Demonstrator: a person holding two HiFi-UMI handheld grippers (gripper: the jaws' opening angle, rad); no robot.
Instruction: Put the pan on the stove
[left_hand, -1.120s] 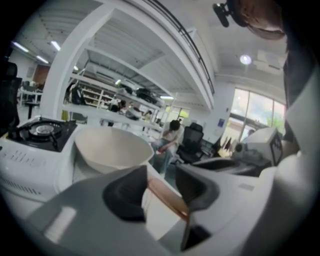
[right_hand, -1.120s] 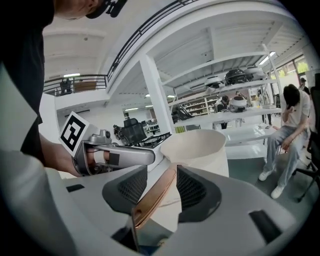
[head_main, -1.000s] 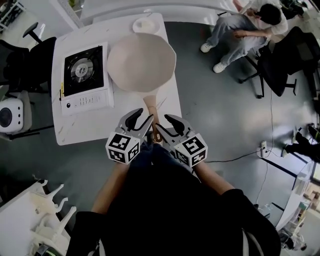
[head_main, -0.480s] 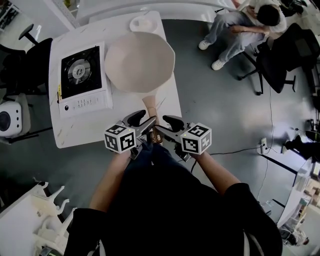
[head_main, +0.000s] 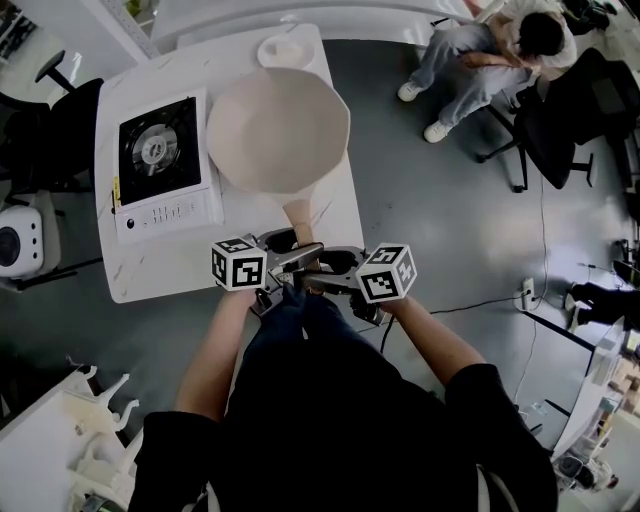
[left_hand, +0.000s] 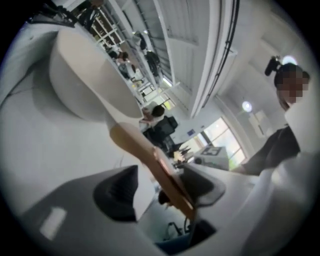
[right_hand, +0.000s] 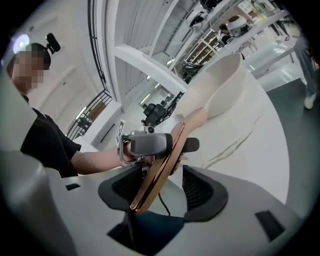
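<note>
**Pan.** The pan (head_main: 278, 125) sits on the white tabletop (head_main: 170, 255), just beside the stove (head_main: 158, 150) and on its right. It is not on the burner. Its wooden handle (head_main: 298, 215) points toward the person and runs past the tabletop's near edge. A small white dish (head_main: 288, 48) lies at the far edge, beyond the pan.

**Left gripper.** The left gripper (head_main: 288, 250) meets the end of the handle from the left. In the left gripper view the handle (left_hand: 150, 155) passes between the fingers (left_hand: 117, 192). It lies against the right-hand finger, and a clear gap remains to the left-hand one. The fingers are partly open around the handle and do not clamp it. The pan (left_hand: 85, 80) shows at upper left in that view.

**Right gripper.** The right gripper (head_main: 335, 268) meets the same end of the handle from the right, close to the left gripper. In the right gripper view the handle (right_hand: 165, 155) stands edge-on between the fingers (right_hand: 200, 190). It is close to the left-hand finger, with a gap to the right-hand one. These fingers are also partly open and take no firm hold. The pan (right_hand: 225, 85) lies beyond.

**Surroundings.** A person (head_main: 495, 45) sits on a chair well apart from the tabletop, at upper right.
</note>
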